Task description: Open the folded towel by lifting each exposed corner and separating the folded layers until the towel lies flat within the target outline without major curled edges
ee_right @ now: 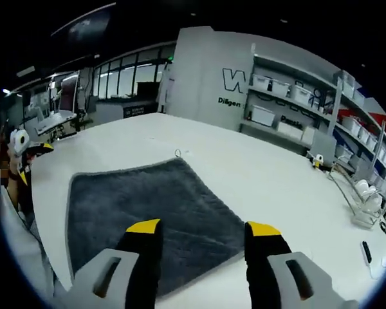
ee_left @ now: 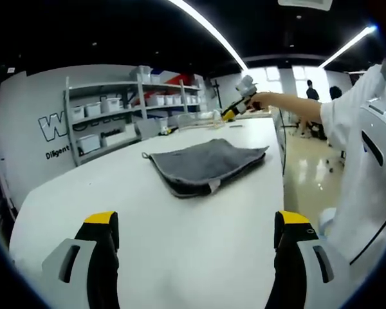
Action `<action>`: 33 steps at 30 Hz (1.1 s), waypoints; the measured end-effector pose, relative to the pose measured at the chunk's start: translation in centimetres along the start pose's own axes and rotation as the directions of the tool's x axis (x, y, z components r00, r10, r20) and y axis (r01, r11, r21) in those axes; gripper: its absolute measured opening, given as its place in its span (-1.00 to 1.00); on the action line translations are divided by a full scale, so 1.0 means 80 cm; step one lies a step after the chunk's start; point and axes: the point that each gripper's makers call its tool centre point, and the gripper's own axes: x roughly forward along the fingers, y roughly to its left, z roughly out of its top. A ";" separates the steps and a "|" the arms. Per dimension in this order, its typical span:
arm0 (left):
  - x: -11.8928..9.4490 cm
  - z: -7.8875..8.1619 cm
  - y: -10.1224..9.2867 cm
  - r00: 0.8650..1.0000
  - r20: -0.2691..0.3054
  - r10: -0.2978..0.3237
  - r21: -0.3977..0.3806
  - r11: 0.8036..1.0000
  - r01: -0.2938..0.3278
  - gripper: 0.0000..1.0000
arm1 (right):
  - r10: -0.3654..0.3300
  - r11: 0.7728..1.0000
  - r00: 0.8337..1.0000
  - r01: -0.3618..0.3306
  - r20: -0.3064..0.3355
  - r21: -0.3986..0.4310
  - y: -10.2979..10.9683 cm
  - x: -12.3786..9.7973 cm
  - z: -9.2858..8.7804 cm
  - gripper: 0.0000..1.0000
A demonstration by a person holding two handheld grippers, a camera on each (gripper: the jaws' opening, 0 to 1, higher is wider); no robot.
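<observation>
Both grippers, left (ee_left: 194,241) and right (ee_right: 201,248), were spread above the folded towel (ee_right: 148,212); pinching only its top corner layer would separate folds cleanly.

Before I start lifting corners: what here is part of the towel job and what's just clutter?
Job:
- folded grey towel with its hanging loop
- white table it lies on
- left gripper, jaws open
- right gripper, jaws open, over the towel

Lying about:
- shelf rack of white bins
- wire rack at the table's far edge
- small dark object near it
</observation>
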 end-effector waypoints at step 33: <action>0.007 0.003 -0.010 1.000 -0.003 -0.027 0.002 1.000 0.027 0.99 | 0.115 0.988 0.990 -0.106 0.078 -0.114 0.134 -0.116 -0.012 0.53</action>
